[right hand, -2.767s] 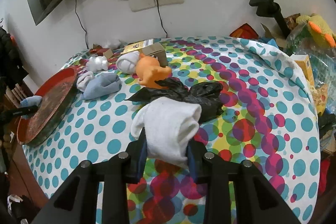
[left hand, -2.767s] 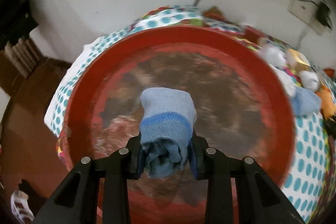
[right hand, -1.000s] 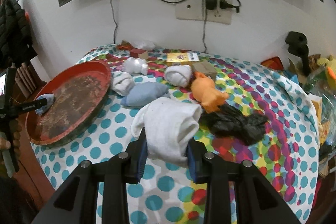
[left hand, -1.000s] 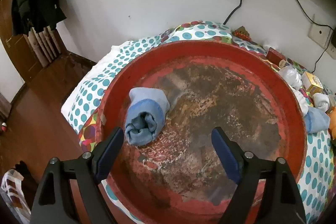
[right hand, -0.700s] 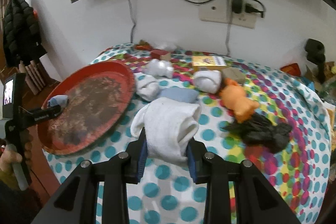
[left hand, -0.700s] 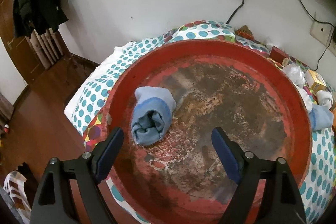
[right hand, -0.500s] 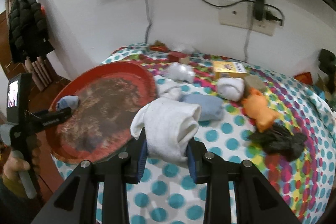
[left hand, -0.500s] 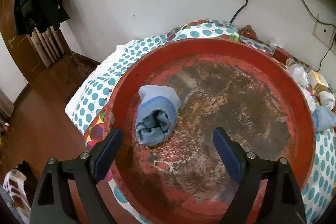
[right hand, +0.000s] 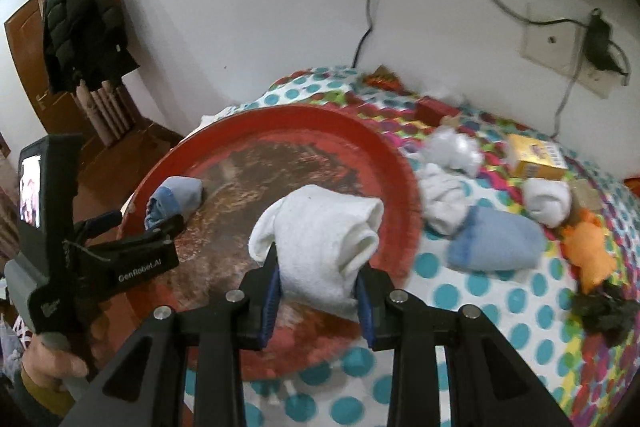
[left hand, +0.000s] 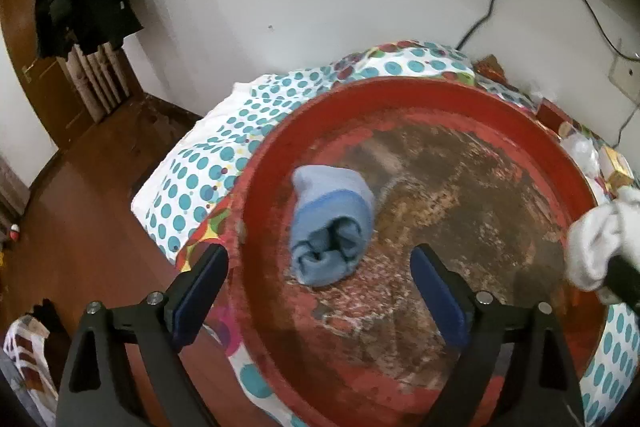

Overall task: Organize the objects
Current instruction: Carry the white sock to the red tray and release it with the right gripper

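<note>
Polka-dot cloth (right hand: 460,291) covers table below white wall. Red tray (left hand: 400,91) holds one rolled blue sock (left hand: 330,223). Your left gripper (left hand: 318,281) has just been opening, jaws wide, nothing gripped. Your right gripper (right hand: 318,289) clamps white sock roll (right hand: 320,243) over tray.

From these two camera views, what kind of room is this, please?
Probably a room in a home, perhaps a living room or bedroom: a dark padded jacket hangs by a wooden door, a polka-dot cloth carries rolled socks, and a wall socket has a charger.
</note>
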